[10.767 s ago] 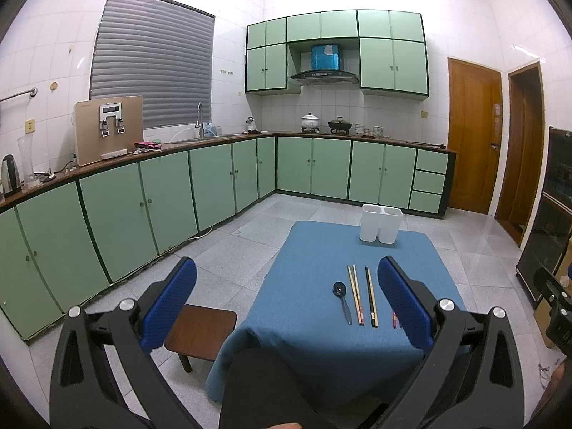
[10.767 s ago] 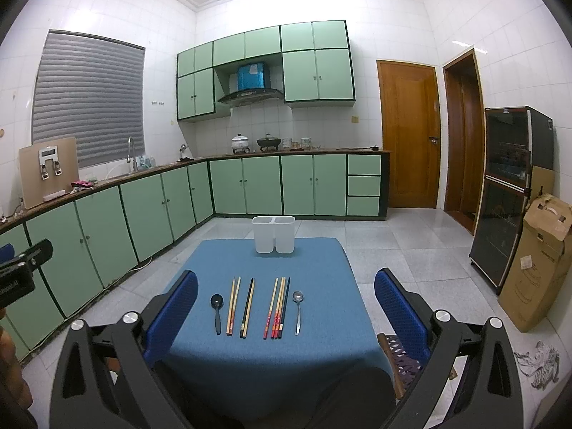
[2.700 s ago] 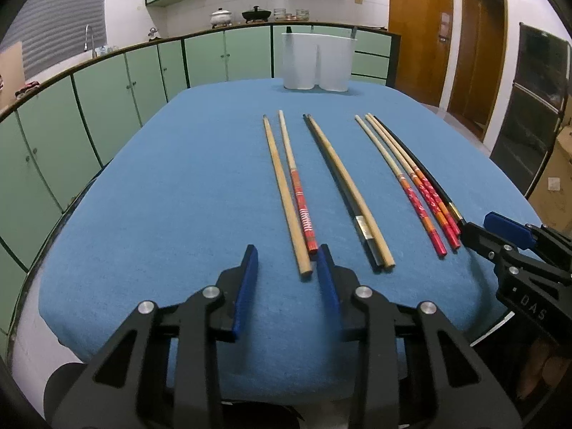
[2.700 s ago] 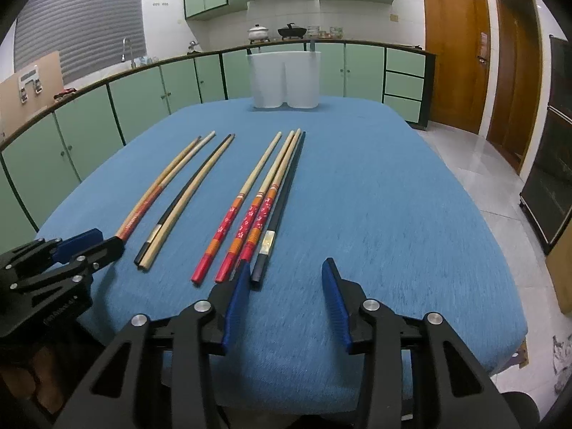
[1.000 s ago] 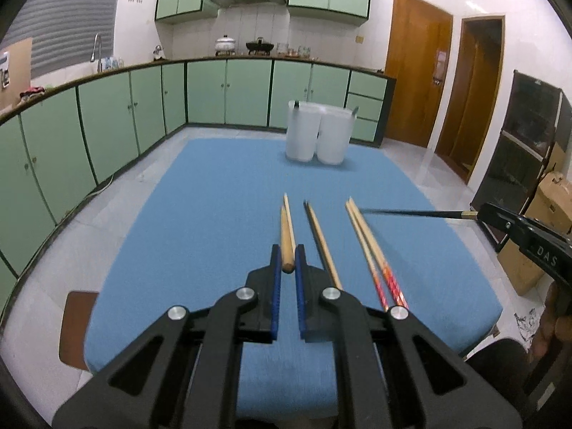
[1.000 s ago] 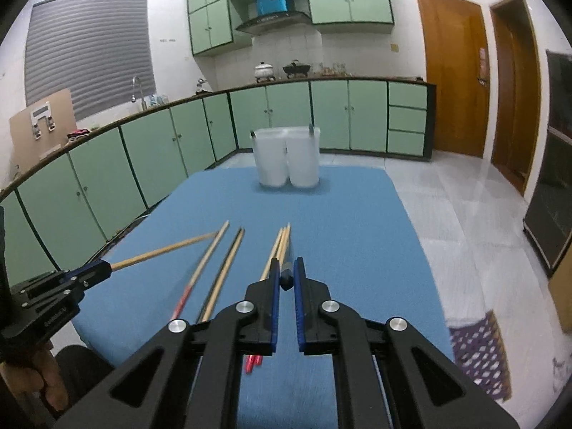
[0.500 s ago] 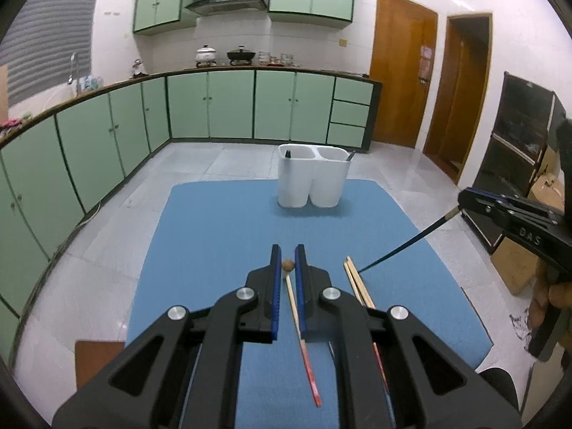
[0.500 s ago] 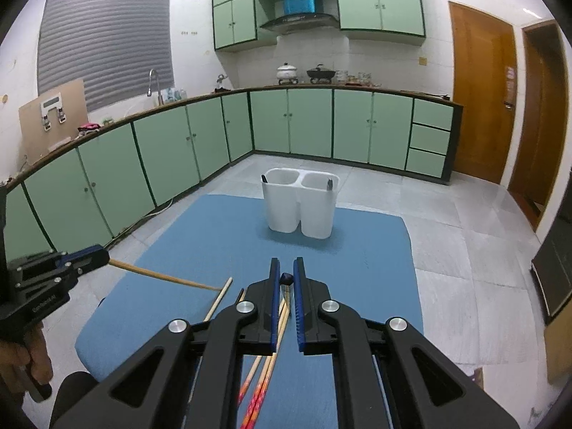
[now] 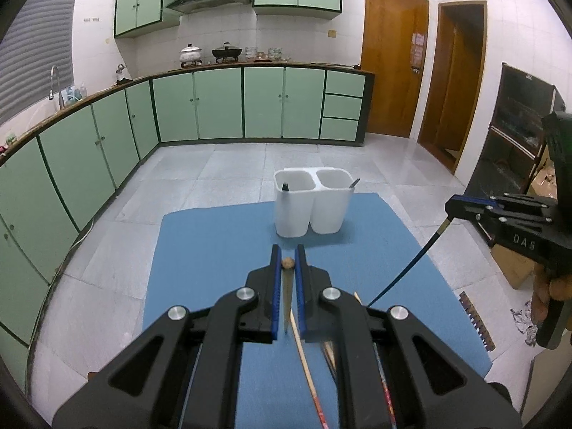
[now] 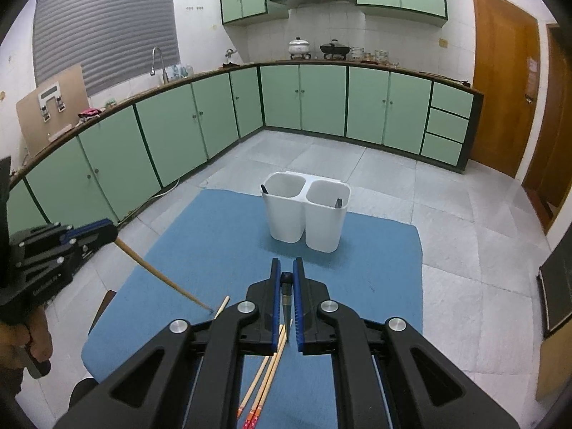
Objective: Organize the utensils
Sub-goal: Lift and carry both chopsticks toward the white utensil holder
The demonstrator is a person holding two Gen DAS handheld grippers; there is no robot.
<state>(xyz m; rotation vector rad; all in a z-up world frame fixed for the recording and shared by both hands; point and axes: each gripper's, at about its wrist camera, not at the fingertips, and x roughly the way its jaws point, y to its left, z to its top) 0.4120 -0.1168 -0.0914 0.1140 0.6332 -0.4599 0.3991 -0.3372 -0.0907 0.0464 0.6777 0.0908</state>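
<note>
My left gripper (image 9: 287, 255) is shut on a light wooden chopstick (image 9: 287, 262), held up over the blue table; the stick slants down in the right wrist view (image 10: 161, 275). My right gripper (image 10: 284, 268) is shut on a black chopstick (image 10: 286, 280), which hangs down in the left wrist view (image 9: 411, 264). The white two-compartment holder (image 9: 311, 207) stands at the table's far end, with a spoon handle in each compartment. Several chopsticks (image 10: 266, 375) lie on the cloth below the grippers.
The blue tablecloth (image 9: 214, 250) covers a small table on a grey tiled floor. Green cabinets (image 10: 178, 125) run along the left and back walls. A dark cabinet (image 9: 514, 143) and cardboard boxes stand at the right.
Both grippers have risen higher above the table with their chopsticks. The holder now looks lower in both views, and I see more into its openings.
</note>
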